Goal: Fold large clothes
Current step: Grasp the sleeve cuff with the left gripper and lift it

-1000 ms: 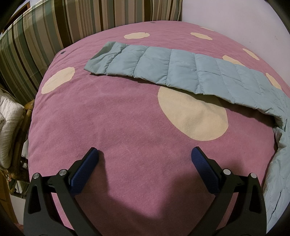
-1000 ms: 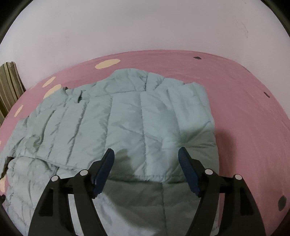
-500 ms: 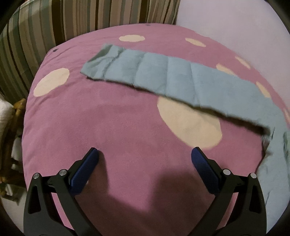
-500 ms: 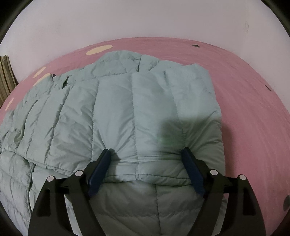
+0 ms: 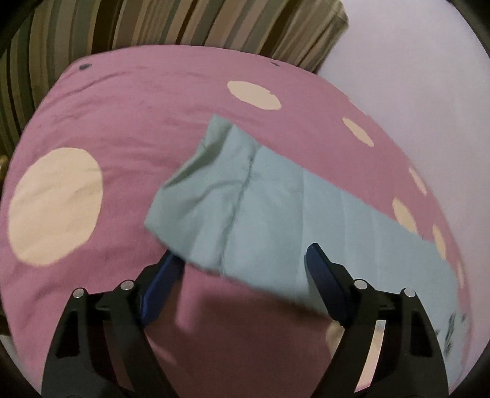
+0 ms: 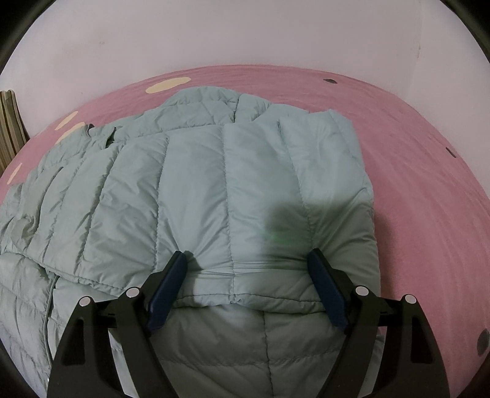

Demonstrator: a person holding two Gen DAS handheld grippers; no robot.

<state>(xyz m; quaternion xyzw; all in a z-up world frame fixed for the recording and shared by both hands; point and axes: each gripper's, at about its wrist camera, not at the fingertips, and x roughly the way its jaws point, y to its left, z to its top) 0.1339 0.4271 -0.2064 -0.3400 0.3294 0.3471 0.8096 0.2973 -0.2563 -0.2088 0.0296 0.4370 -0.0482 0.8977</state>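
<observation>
While the pale blue-green quilted puffer jacket (image 6: pixel 214 196) lies spread over the pink bed cover with cream spots (image 6: pixel 428 171), I hold both grippers low over it with their fingers apart. My right gripper (image 6: pixel 246 284) straddles a folded edge of the jacket's body, which sits toward the wall-side edge of the bed; its blue-padded fingers (image 6: pixel 167 290) press into the padding on either side of a quilt seam without clamping it. My left gripper (image 5: pixel 242 284) sits over the jacket's long sleeve (image 5: pixel 275 214), which stretches across the bed toward the striped curtain (image 5: pixel 153 24) at the far edge. The sleeve's cuff end lies just past my fingertips, its near edge reaching between them and covering the tip of one, with neither finger closed on the cloth.
</observation>
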